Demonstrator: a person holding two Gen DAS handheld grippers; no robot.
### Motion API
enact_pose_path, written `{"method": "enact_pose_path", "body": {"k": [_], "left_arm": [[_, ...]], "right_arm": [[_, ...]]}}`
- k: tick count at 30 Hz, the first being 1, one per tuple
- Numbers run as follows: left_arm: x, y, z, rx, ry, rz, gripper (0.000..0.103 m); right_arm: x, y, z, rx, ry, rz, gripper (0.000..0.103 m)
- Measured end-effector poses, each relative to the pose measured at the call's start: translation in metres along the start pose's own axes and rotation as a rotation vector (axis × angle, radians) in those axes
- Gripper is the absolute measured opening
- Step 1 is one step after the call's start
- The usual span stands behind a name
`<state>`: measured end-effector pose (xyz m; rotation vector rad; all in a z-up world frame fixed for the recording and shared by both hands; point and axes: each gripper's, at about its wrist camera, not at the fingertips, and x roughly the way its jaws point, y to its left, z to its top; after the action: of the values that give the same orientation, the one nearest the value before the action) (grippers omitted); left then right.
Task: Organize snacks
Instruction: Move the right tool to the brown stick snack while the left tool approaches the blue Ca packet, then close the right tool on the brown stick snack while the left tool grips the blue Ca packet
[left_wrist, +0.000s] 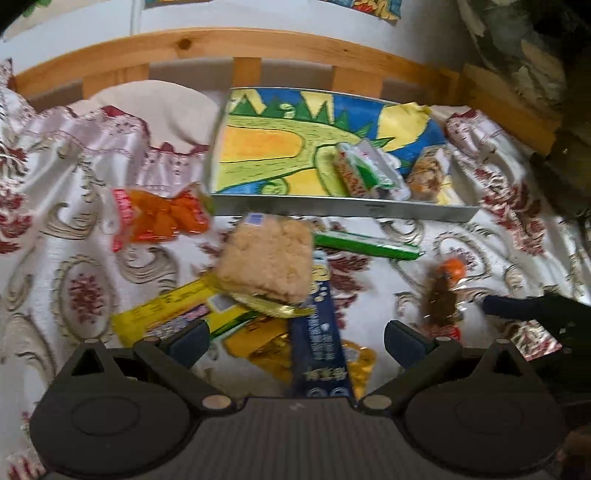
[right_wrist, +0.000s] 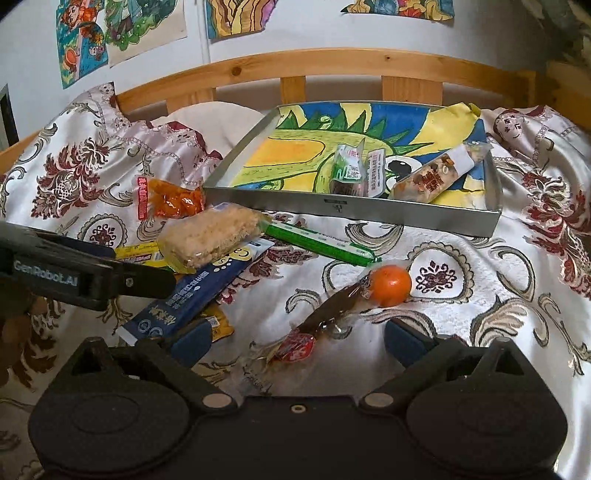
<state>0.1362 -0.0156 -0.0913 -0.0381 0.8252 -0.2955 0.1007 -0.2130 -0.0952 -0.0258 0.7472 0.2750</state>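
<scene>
Here, crinkly wrapped snacks (right_wrist: 210, 236) litter satin cloth (right_wrist: 461, 295) beside metal tray (right_wrist: 351, 210).

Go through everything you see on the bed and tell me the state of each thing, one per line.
Left gripper: open, empty, over the snack pile.
Right gripper: open, empty, over the brown packet.
Tray: on the bedspread, holds three snacks.
Nut bar: lying in the tray.
Rice cake: wrapped, atop the pile, outside the tray.
Blue stick: under the rice cake.
Green stick: flat on the bedspread.
Brown packet: sealed, on the bedspread.
</scene>
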Motion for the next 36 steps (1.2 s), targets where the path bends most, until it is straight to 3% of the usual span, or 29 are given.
{"method": "enact_pose_path", "body": {"k": [7,12,17,24,26,31,33,36], "left_arm": [[0.015,0.012,0.005,-0.090,0.046,-0.045,0.102],[0.020,0.002,0.003,-0.029,0.041,-0.059,0.093],[0.028,-0.010,0.001,0.033,0.061,-0.088,0.081],[0.038,-0.016,0.003,0.063,0.092,-0.014,0.074],[0.039,-0.015,0.003,0.071,0.096,0.015,0.064],[0.038,-0.012,0.004,0.078,0.102,0.035,0.054],[0.036,-0.013,0.004,0.087,0.104,0.040,0.048],[0.033,-0.016,0.004,0.100,0.109,0.037,0.042]], "right_arm": [[0.010,0.003,-0.001,-0.084,0.040,-0.055,0.085],[0.011,0.001,-0.002,-0.101,0.031,-0.097,0.070],[0.012,0.001,-0.001,-0.088,0.025,-0.103,0.067],[0.014,0.000,0.000,-0.078,0.024,-0.093,0.067],[0.017,-0.001,0.001,-0.080,0.031,-0.090,0.068],[0.023,-0.006,0.003,-0.062,0.041,-0.078,0.068],[0.024,-0.006,0.003,-0.061,0.039,-0.081,0.063],[0.024,-0.005,0.003,-0.073,0.040,-0.077,0.048]]}}
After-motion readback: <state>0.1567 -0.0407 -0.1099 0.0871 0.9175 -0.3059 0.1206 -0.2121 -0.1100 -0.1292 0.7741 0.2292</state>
